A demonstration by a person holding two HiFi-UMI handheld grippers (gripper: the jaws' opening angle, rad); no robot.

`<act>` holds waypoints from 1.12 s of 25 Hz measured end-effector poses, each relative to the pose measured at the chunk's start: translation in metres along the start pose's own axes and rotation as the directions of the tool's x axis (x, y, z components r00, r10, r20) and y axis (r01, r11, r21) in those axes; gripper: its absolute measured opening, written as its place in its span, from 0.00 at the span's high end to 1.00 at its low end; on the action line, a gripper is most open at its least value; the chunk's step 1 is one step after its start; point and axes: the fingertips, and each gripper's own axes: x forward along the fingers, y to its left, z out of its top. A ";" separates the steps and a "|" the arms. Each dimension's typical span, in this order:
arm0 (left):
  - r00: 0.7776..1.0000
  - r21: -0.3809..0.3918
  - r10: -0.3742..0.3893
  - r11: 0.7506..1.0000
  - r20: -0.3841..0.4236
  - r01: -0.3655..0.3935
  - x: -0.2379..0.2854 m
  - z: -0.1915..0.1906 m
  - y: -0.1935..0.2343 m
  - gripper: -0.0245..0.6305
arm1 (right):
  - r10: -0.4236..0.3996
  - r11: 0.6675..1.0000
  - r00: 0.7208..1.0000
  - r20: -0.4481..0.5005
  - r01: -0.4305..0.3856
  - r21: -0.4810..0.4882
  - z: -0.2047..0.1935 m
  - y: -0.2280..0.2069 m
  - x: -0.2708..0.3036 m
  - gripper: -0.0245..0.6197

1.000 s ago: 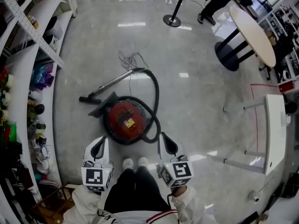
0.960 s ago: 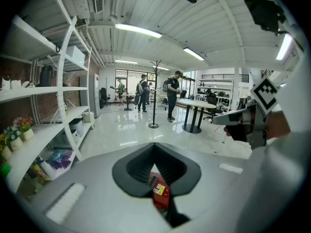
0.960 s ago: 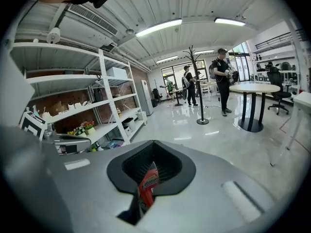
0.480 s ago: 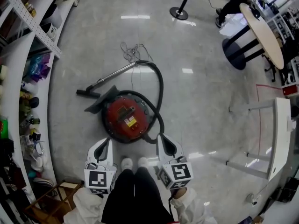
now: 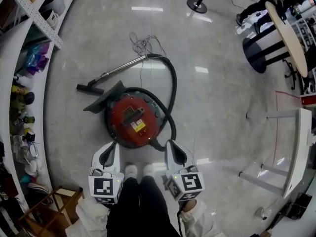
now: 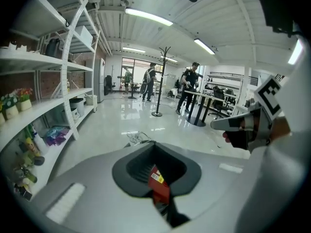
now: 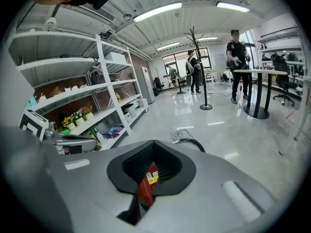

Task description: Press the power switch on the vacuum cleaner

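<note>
Vacuum cleaner [image 5: 129, 127]: red canister sitting on the floor at centre frame, directly ahead of the person's shoes [image 5: 138, 171]; it looks hard-shelled and heavy enough to stay put under a downward press.
Hose [image 5: 172, 90]: black and flexible, looping round the canister's right side; probably shifts if nudged, so best left alone.
Wand [image 5: 123, 68]: rigid metal tube lying flat, running to the floor nozzle [image 5: 89, 89] at left, with a tangle of cord [image 5: 143, 42] beyond it.
Power switch: not distinguishable from this height; likely on the top cover near the grey panel, needing one firm push from a closed jaw tip, not a grasp.
Left gripper [image 5: 109, 151]: jaws closed together, holding nothing, poised above the canister's near left edge.
Right gripper [image 5: 174, 149]: likewise clenched and empty, above the near right edge beside the hose.
Floor [image 5: 217, 107]: glossy, with open room to the right and ahead of the canister.
Shelving [image 5: 34, 15]: stocked racks along the left edge, near the nozzle.
Tables: round table [image 5: 286, 33] at upper right and white table [image 5: 296, 147] at right, both well apart from the canister.
</note>
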 end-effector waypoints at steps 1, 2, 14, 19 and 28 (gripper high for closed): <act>1.000 -0.005 0.001 1.000 -0.004 -0.001 0.003 -0.005 0.000 0.96 | 0.000 1.000 1.000 -0.006 0.000 0.003 -0.005 -0.001 0.003 0.96; 1.000 -0.010 0.002 1.000 -0.008 -0.003 0.006 -0.010 -0.001 0.96 | 0.001 1.000 1.000 -0.012 -0.001 0.006 -0.010 -0.002 0.007 0.96; 0.998 -0.053 0.027 0.998 -0.058 -0.030 0.035 -0.059 0.011 0.96 | 0.011 1.000 0.995 -0.101 -0.011 -0.003 -0.066 -0.011 0.051 0.96; 0.998 -0.053 0.022 0.998 -0.066 -0.025 0.042 -0.066 0.009 0.96 | 0.013 1.000 0.991 -0.135 -0.015 -0.013 -0.085 -0.013 0.064 0.96; 0.998 -0.061 0.010 0.998 -0.070 -0.014 0.047 -0.066 0.004 0.96 | 0.027 0.999 0.982 -0.190 -0.034 -0.032 -0.108 -0.012 0.088 0.96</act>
